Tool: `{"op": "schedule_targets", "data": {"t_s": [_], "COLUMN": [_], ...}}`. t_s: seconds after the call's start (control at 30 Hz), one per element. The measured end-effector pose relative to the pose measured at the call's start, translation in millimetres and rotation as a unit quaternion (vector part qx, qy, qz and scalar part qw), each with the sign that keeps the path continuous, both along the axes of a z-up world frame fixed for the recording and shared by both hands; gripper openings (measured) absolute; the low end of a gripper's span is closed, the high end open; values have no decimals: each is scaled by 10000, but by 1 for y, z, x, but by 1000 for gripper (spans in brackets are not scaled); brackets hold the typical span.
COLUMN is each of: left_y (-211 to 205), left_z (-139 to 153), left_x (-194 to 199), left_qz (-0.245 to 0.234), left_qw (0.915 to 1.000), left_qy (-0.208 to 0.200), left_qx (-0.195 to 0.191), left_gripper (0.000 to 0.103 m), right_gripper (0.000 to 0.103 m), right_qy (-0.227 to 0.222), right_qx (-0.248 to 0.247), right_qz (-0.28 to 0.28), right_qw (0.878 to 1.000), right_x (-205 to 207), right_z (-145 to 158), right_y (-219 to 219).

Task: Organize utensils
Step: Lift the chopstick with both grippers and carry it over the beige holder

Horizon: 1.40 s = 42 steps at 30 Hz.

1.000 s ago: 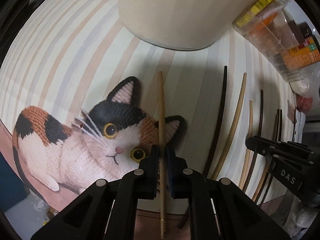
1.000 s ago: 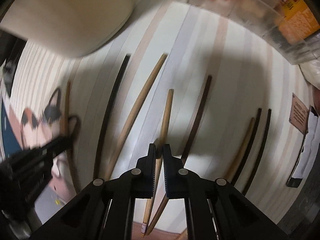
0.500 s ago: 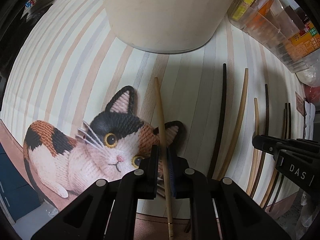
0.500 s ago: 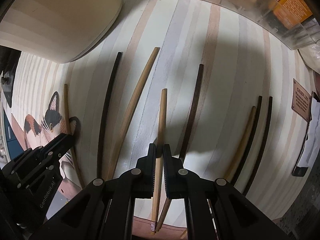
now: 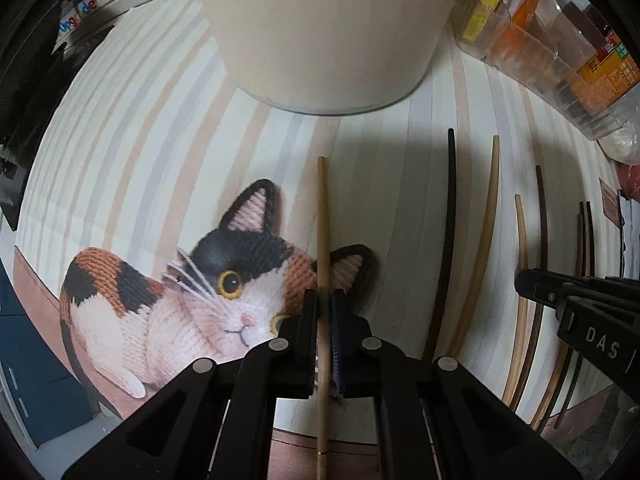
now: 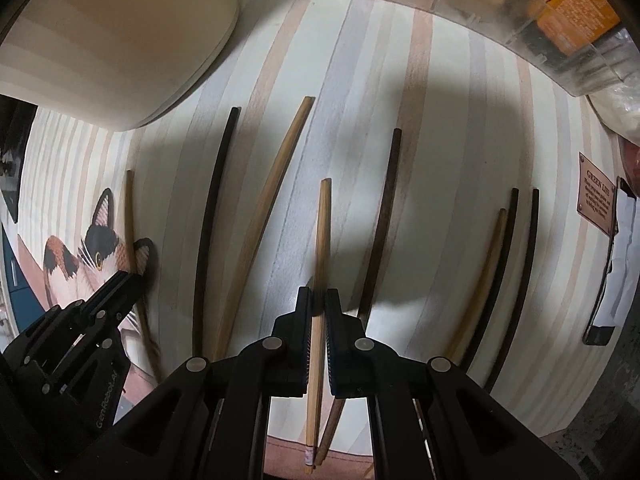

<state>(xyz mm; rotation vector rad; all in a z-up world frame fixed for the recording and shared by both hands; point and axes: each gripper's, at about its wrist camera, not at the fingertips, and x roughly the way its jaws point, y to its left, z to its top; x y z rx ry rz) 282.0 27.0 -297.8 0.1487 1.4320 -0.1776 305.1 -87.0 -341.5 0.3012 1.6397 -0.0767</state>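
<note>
- Two grippers point down at a striped mat point(image 5: 132, 128) spread on the tabletop, and each is clenched on one light wooden chopstick.
- Left gripper point(image 5: 325, 304): its fingers point(image 5: 309, 312) press a pale chopstick point(image 5: 322, 216) from both sides. The stick runs straight away from the camera, its far tip just short of a big cream container point(image 5: 320, 32) at the top of the view, its near end reaching past the mat's brown edge.
- Beside that chopstick, to the left, the mat shows a knitted calico cat picture point(image 5: 208, 300); the stick crosses the cat's right ear.
- Right gripper point(image 6: 319, 300): its fingers point(image 6: 302, 320) are closed on another light chopstick point(image 6: 323, 232), which also points away toward the cream container's side of the mat.
- Loose chopsticks lie on the mat around the held one: a black one point(image 6: 212, 216) and a long tan one point(image 6: 268, 208) to its left, a dark brown one point(image 6: 380, 220) just to its right, and farther right a tan one point(image 6: 486, 280) next to two dark ones point(image 6: 520, 272).
- Clear plastic bin point(image 6: 520, 8) with orange packets stands past the mat, right of the cream container.
- Small brown tag point(image 6: 596, 196) sits at the mat's right edge.
</note>
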Motion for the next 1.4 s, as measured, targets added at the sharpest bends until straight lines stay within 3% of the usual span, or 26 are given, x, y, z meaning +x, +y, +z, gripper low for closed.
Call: {"op": "schedule_targets", "data": {"t_s": [0.27,0.63,0.93,1.1,1.27,1.4], "left_y": [18,42,42,41,40,41], "left_z": [45,115,166,193,210,203], "left_x": [-16,-18,-7,-1,4,9], "left_qz": [83,252,235,242,256,431], "left_qw": [9985,9907,9792,9719,9670,9668], "left_qy": [-475,-1171,-1864,-2192,-2397,-2435], "left_qx": [-248,-638,-760,-822,-822,-644], "left_gripper": [4,4,4,4,4,4], "right_gripper": [6,6,5,0,0,0], "right_qy": [-620,-1606,-2810,-3244,-3319,-2862], "right_qx": [324,568,362,320,409,1101], "right_qz": [-240,-434,-408,-428,-478,-1072], "right_qw": [9973,9844,9581,9444,9412,9458], "right_x": [-25,-34,-25,-20,-15,-8], "right_z": [29,90,169,202,213,190], "right_y": [-7,-15,-21,-26,-31,-53]}}
